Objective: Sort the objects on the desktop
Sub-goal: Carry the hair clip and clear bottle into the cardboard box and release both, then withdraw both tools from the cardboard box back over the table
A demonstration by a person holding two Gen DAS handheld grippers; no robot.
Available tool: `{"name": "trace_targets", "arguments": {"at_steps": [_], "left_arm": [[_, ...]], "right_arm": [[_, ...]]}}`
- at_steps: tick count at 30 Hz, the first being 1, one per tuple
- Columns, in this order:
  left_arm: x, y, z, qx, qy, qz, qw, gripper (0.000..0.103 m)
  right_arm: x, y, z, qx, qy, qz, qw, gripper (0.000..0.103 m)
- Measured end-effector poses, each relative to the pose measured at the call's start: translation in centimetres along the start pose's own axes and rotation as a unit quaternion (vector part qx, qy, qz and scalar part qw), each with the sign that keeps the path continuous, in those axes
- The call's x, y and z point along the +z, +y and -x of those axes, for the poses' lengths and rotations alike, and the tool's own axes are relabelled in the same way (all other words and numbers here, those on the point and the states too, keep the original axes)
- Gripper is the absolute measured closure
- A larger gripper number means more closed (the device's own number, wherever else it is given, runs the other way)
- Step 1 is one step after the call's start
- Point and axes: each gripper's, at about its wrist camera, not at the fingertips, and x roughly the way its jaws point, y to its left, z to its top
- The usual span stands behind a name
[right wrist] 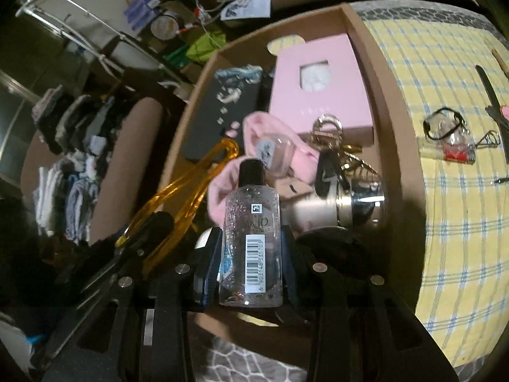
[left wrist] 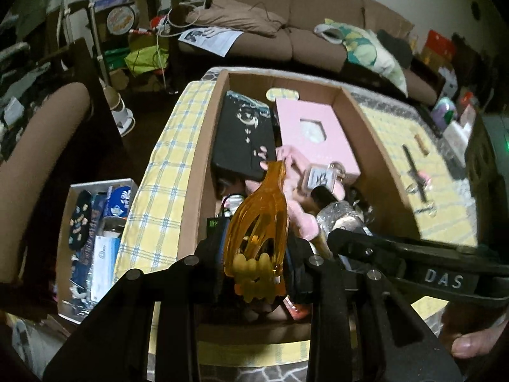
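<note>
My left gripper [left wrist: 254,267] is shut on an orange hair claw clip [left wrist: 259,222] and holds it over the near end of the cardboard box [left wrist: 200,146]. My right gripper [right wrist: 251,264] is shut on a clear bottle with a black cap [right wrist: 251,232], also above the box's near end. The clip also shows in the right wrist view [right wrist: 178,197], left of the bottle. The box holds a black case [left wrist: 243,133], a pink box [left wrist: 315,130], a pink cloth [right wrist: 254,133], a small clear case [left wrist: 319,178], a key ring [right wrist: 327,127] and a silver tumbler [right wrist: 343,207].
The box [right wrist: 391,133] sits on a yellow checked cloth [right wrist: 445,191]. On the cloth to the right lie a hair tie and clear packet [right wrist: 451,140], a nail file [right wrist: 491,95] and an eyelash curler [right wrist: 488,138]. A storage bin [left wrist: 92,242] stands on the floor at left. A sofa [left wrist: 286,25] is behind.
</note>
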Motion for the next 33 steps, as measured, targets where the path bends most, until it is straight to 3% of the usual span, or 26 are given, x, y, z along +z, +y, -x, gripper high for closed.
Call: {"name": "trace_targets", "arguments": {"at_steps": [3,7,14,23,33], "left_arm": [[-0.7,-0.6,-0.5,0.01,0.011,-0.011,0.9998,0.073],[-1.0,0.1,-0.6,0.009,0.019,0.007,0.9998,0.051],[-0.9,-0.1,1.4,0.003,0.008,0.015,0.9998,0.04],[0.5,-4.0,5.0,-0.028,-0.025,-0.004,0.9993,0.018],[1.3,-9.7,6.1,-0.056,-0.041,-0.029,0.9971,0.001]], "right_arm": [[-0.2,-0.3,0.0,-0.011,0.0,0.003,1.0,0.066],[-0.5,0.0,0.9,-0.014,-0.002,0.018,1.0,0.055],[-0.8,1.2,4.1,-0.056,-0.043,0.075,0.995,0.048],[-1.9,0.8,9.0,-0.137,-0.109,0.133,0.976,0.036],[-2.7,-3.6,13.9,-0.193,-0.162,0.136,0.958,0.003]]}}
